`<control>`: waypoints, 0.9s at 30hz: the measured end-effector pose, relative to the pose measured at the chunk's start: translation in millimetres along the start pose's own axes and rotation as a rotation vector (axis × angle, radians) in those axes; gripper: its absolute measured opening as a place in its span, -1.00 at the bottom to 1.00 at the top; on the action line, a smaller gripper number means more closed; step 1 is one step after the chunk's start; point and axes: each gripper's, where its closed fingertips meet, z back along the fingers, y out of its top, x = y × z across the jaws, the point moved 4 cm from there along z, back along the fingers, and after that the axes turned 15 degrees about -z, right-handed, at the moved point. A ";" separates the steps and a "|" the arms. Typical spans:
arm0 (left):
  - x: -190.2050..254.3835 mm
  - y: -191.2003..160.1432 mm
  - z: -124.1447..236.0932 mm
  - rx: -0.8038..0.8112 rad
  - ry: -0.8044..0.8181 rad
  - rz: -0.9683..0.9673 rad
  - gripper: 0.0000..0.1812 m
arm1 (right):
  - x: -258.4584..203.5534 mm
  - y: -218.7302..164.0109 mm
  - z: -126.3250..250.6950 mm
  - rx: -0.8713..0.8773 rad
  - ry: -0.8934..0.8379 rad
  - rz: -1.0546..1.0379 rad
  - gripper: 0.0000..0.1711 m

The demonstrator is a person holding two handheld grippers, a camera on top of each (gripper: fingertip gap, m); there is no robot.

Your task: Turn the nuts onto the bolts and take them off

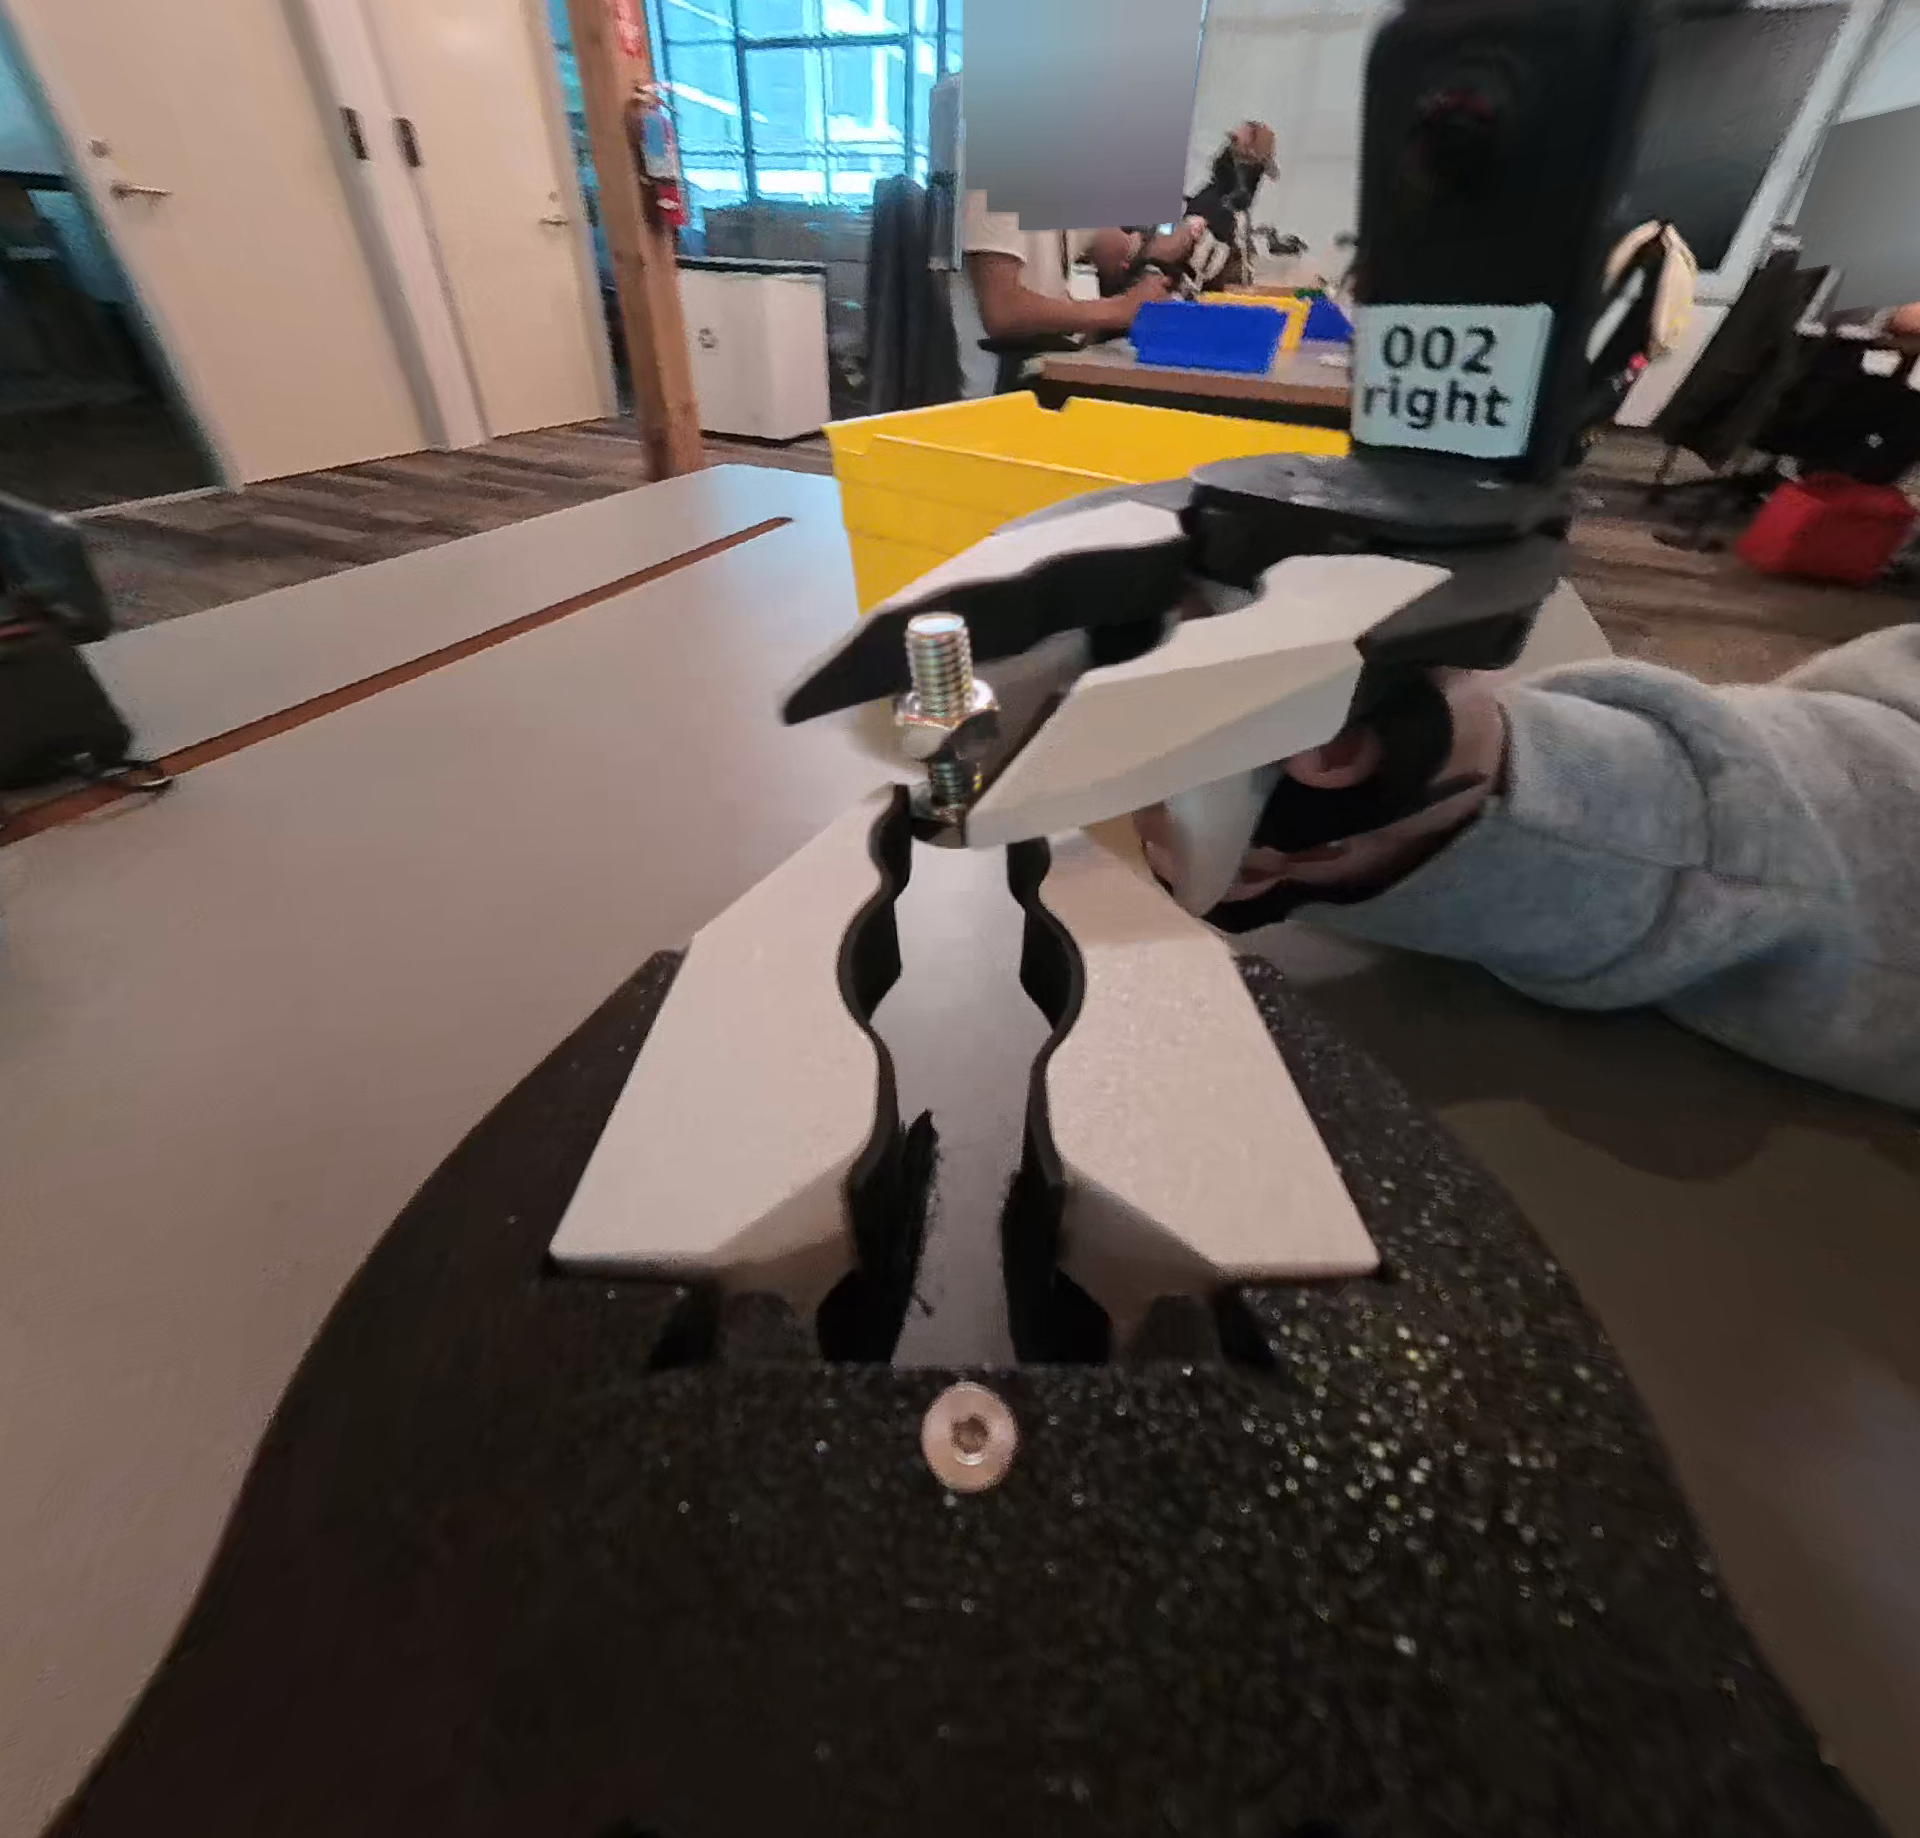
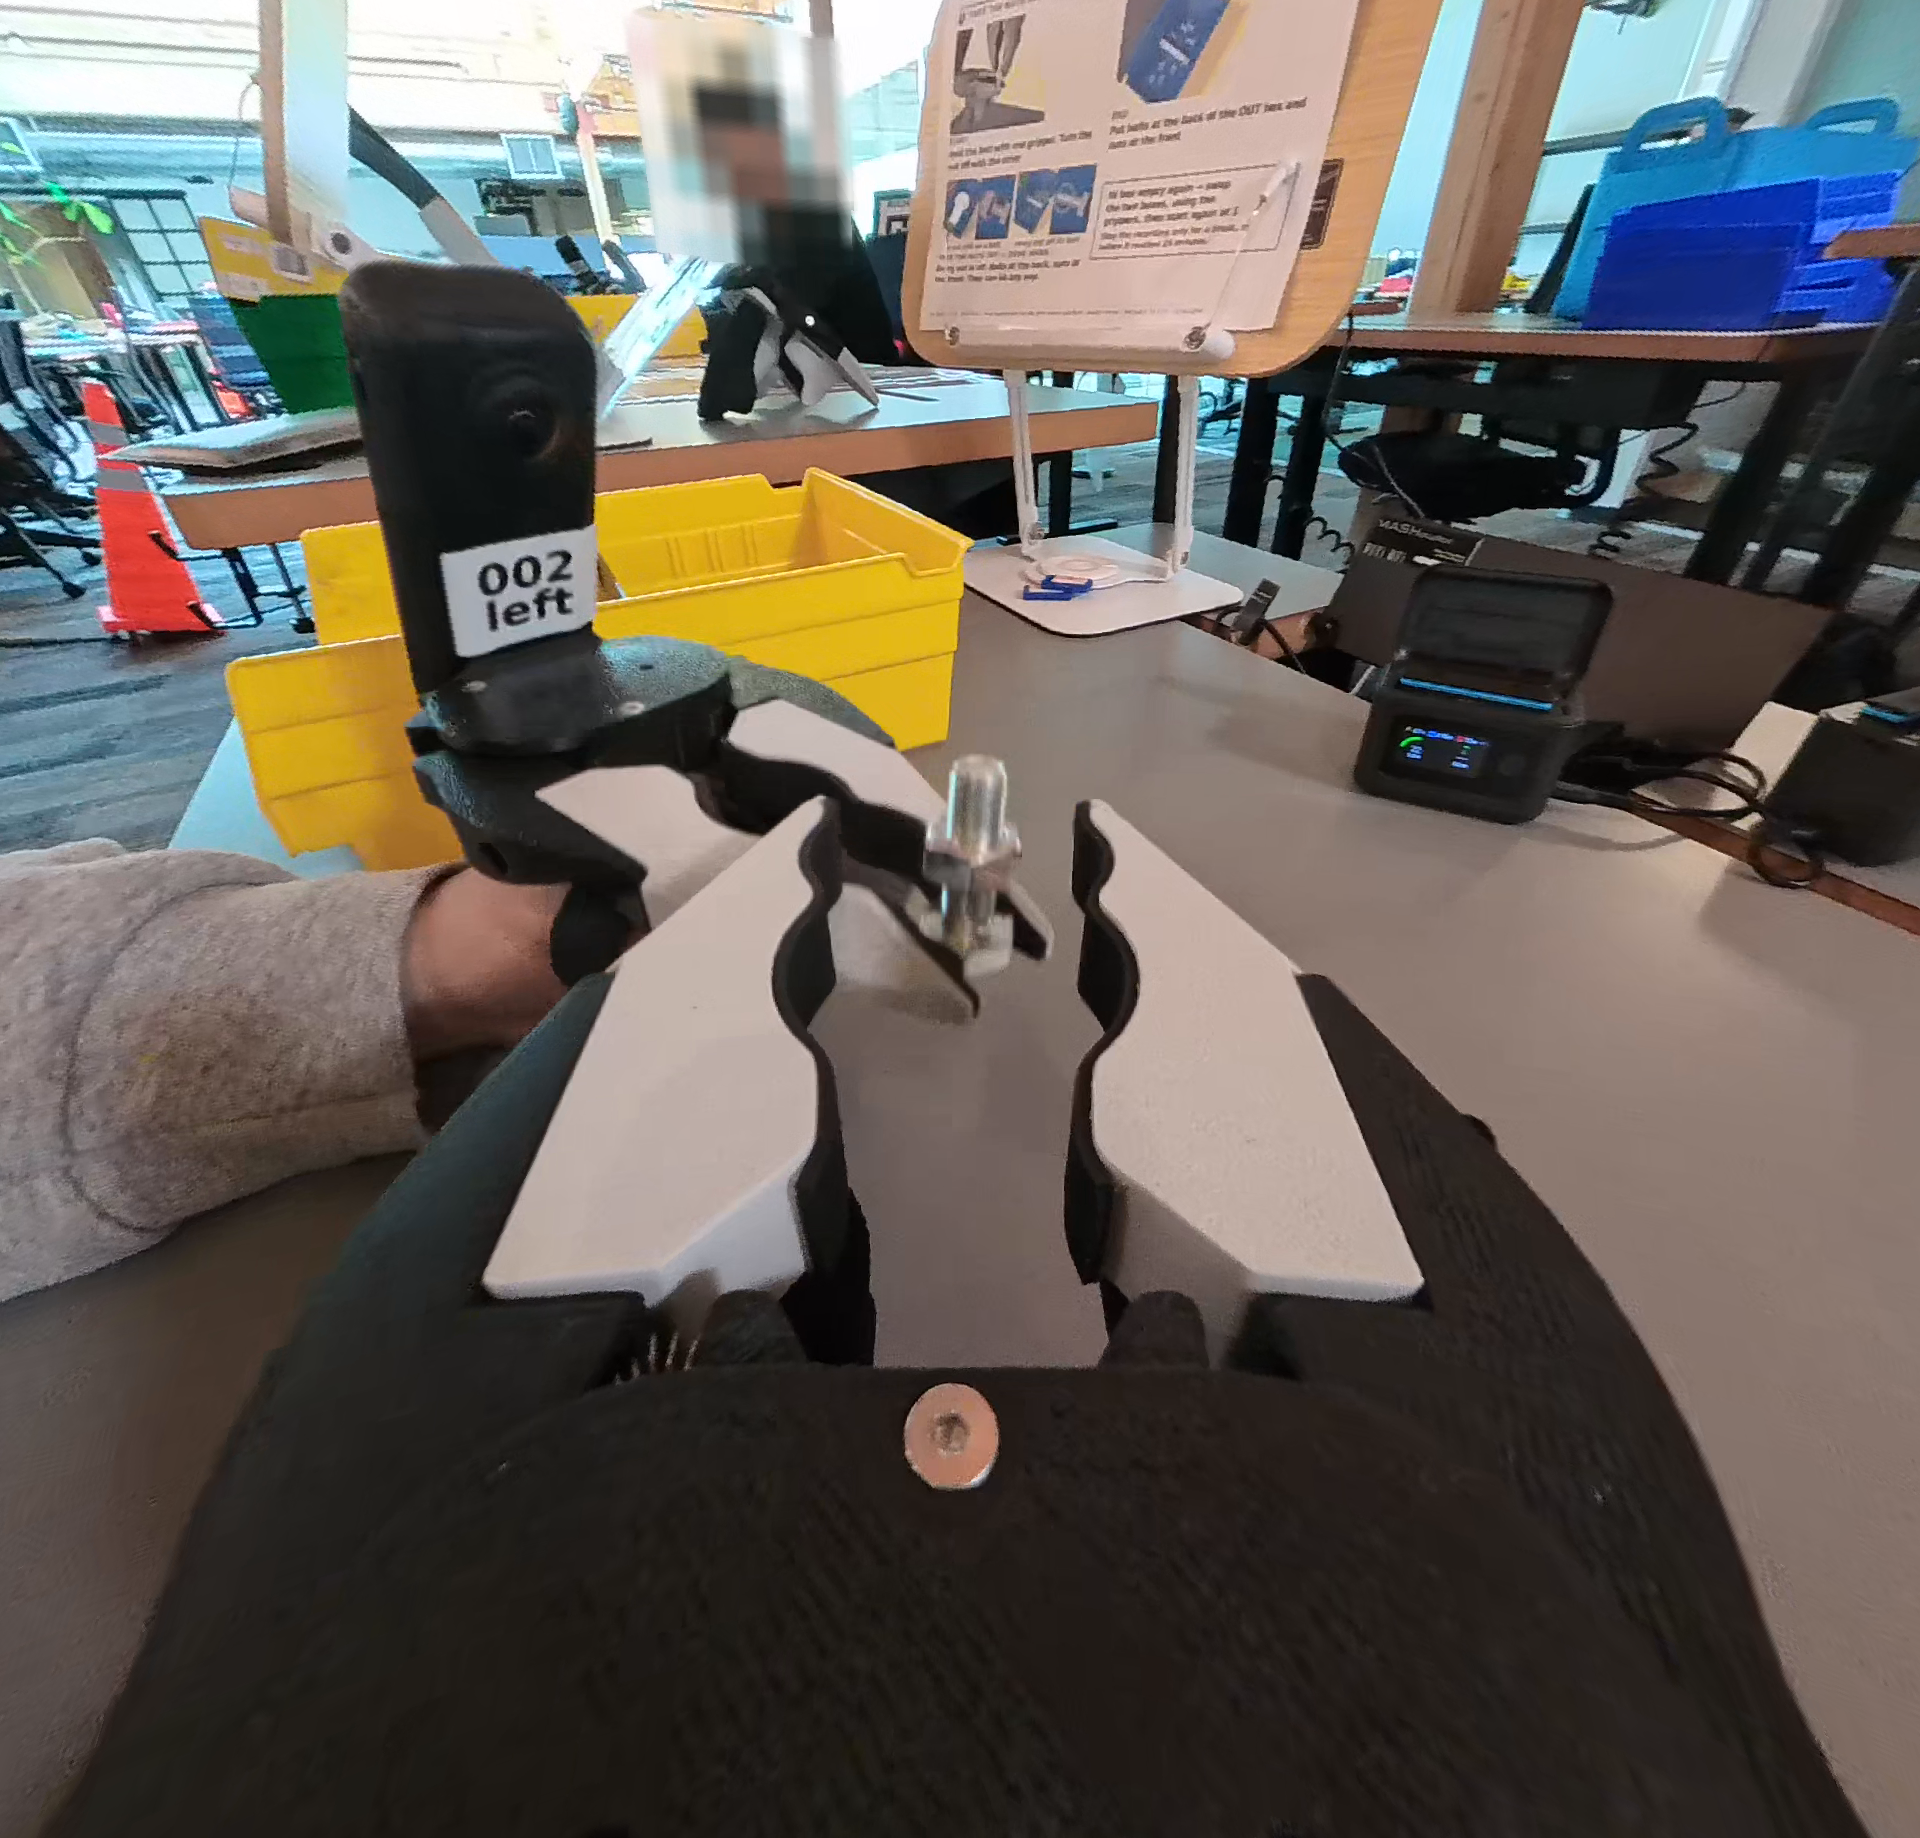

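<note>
A silver bolt [image 1: 938, 650] stands upright, thread end up, above the grey table [image 1: 364, 905]. A silver nut [image 1: 940, 713] sits partway down its thread. My left gripper [image 1: 940, 822] is shut on the bolt's lower end at its fingertips. My right gripper [image 2: 951, 822] comes in from the right and is open, one finger on each side of the nut [image 2: 971, 843] with gaps to both. In the right wrist view the left gripper [image 2: 966, 947] pinches the bolt [image 2: 977, 791] from the left. In the left wrist view the right gripper [image 1: 894, 760] straddles the nut.
Yellow bins [image 2: 779, 583] stand at the table's far edge, also in the left wrist view [image 1: 987, 479]. A stand with an instruction sheet [image 2: 1122, 126] and a small black device with a screen [image 2: 1475, 718] with cables sit at the right. Grey sleeves [image 1: 1662, 832] rest on the table. Left and right tips are no more than a few centimetres apart.
</note>
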 end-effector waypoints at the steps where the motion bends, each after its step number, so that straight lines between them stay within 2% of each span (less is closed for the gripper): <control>1: 3.6 -0.1 -2.1 -0.005 -0.020 -0.011 -0.83 | -0.9 -0.9 -0.6 -0.006 0.009 -0.006 -0.49; 4: 2.2 -0.4 -2.3 -0.004 -0.012 -0.001 -0.83 | -5.4 -3.1 -2.3 -0.022 0.037 -0.004 -0.48; 7: -13.2 -3.8 5.1 -0.012 0.079 0.055 -0.83 | -5.2 -1.9 -1.9 -0.012 0.027 0.004 -0.46; 11: -31.1 -7.3 16.6 -0.006 0.176 0.120 -0.83 | -4.9 1.0 1.0 -0.004 0.048 -0.013 -0.58; 14: -25.5 -6.6 13.5 -0.019 0.144 0.086 -0.83 | -1.2 0.5 0.1 0.002 0.002 0.005 -0.51; 18: 2.9 3.3 0.3 0.017 -0.021 -0.023 -0.83 | -2.9 -1.9 -2.1 -0.009 0.007 0.002 -0.48; 20: 8.1 1.7 -3.6 0.001 -0.044 -0.039 -0.83 | -5.6 -2.5 -2.9 -0.011 0.021 0.006 -0.47; 24: -5.7 0.1 3.0 0.013 0.029 0.026 -0.83 | -8.3 -2.5 -3.3 -0.014 0.026 0.021 -0.45; 27: -28.1 -5.3 14.6 0.005 0.167 0.104 -0.83 | -7.3 -0.5 -0.4 -0.014 0.025 0.040 -0.50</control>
